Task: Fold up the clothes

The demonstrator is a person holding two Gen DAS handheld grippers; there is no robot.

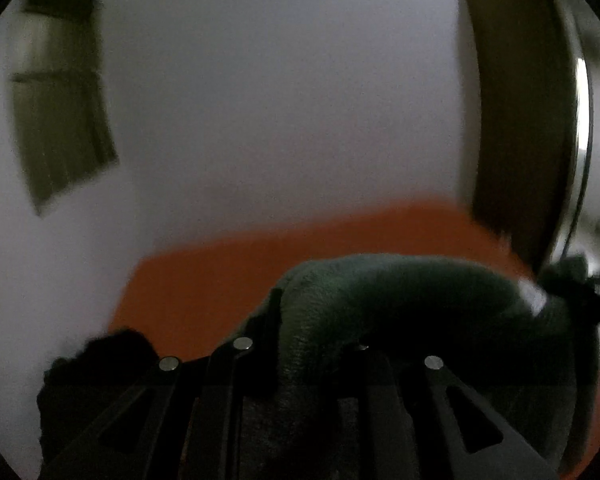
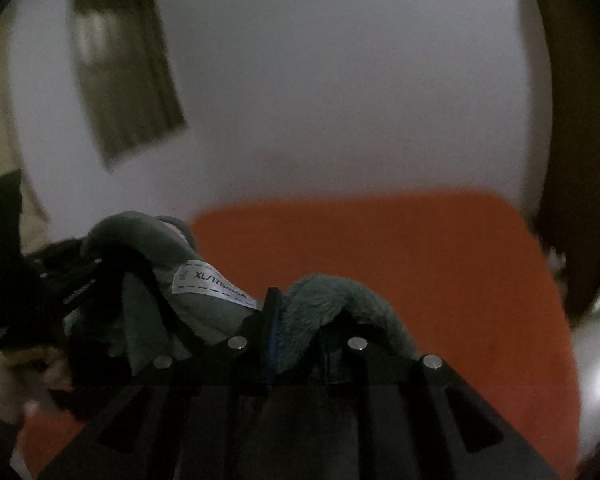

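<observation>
Left gripper [image 1: 316,320]: pinching a fold of the grey-green fleece garment [image 1: 400,288] (blurred view).
Garment: slung between both claws above the orange surface [image 1: 204,280].
Right gripper [image 2: 300,320]: pinching fleece beside the size label [image 2: 212,284].
Risk: thick pile may slip from either pinch, spoiling the fold.

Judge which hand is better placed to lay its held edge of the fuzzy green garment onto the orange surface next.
Neither clearly: left gripper and right gripper both clamp the fuzzy grey-green garment above the orange surface. Slight edge right, with more bare surface ahead.
</observation>
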